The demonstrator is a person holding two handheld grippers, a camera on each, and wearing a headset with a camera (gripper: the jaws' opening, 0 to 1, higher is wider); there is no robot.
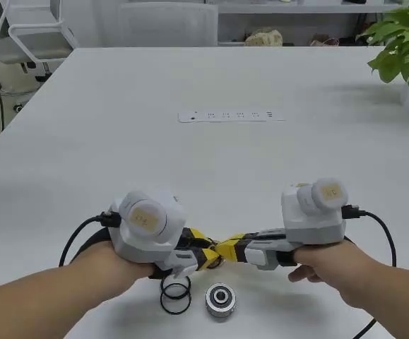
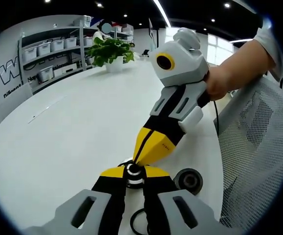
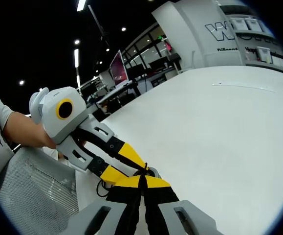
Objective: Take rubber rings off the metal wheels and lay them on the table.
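L gripper (image 2: pixel 134 172) jaws clamp a wheel (image 2: pixel 134 177), R gripper (image 3: pixel 142 177) jaws pinched shut; 2 rings (image 1: pixel 176 294) on table (image 1: pixel 204 162).

Head view: power strip (image 1: pixel 231 115) lies flat at 12 o'clock just past centre, plant (image 1: pixel 404 49) at 2 o'clock, white chair (image 1: pixel 31 35) at 10 o'clock, shelf (image 1: pixel 310 8) at 1 o'clock along the back. Left gripper view: mesh chair back (image 2: pixel 258 147) at 3–4 o'clock, bin rack (image 2: pixel 48 54) at 10 o'clock. Right gripper view: monitor (image 3: pixel 118 68) at 11 o'clock, ceiling light strip (image 3: pixel 82 6) at 12 o'clock.
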